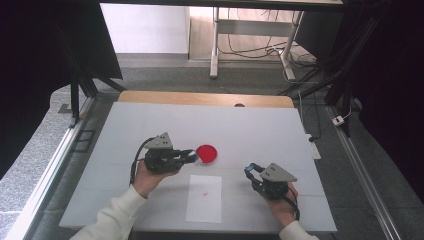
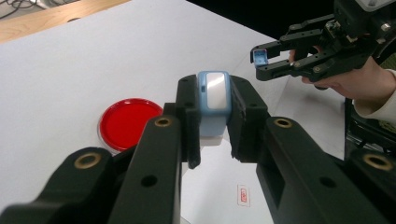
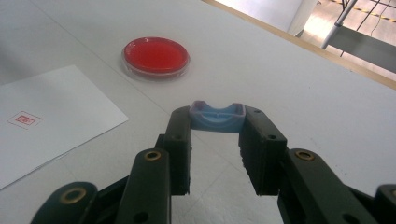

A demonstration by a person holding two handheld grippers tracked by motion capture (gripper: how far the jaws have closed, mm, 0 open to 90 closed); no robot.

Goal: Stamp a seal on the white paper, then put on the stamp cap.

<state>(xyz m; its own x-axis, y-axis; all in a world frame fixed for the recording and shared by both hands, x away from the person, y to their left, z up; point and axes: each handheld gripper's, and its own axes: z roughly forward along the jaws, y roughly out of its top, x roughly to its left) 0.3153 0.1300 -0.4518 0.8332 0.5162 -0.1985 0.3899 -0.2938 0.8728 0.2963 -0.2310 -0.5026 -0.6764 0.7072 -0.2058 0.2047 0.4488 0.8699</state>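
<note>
In the left gripper view my left gripper (image 2: 214, 95) is shut on a pale blue block with a white face (image 2: 211, 116), held just above the table. A red, shallow round dish (image 2: 126, 122) lies beside it, to the left of the jaws. From above, the left gripper (image 1: 193, 156) points right, its tips close to the dish (image 1: 206, 153). My right gripper (image 3: 217, 125) is shut on a small blue curved piece (image 3: 217, 114), pinched at its two ends. In the high view it (image 1: 249, 170) sits right of the white paper sheet (image 1: 204, 198).
The white sheet (image 3: 51, 112) carries a small red stamp (image 3: 24, 119) and lies near the front edge of the white table top (image 1: 150, 125). A wooden strip (image 1: 200, 98) runs along the table's far edge. Dark frame posts stand left and right of the table.
</note>
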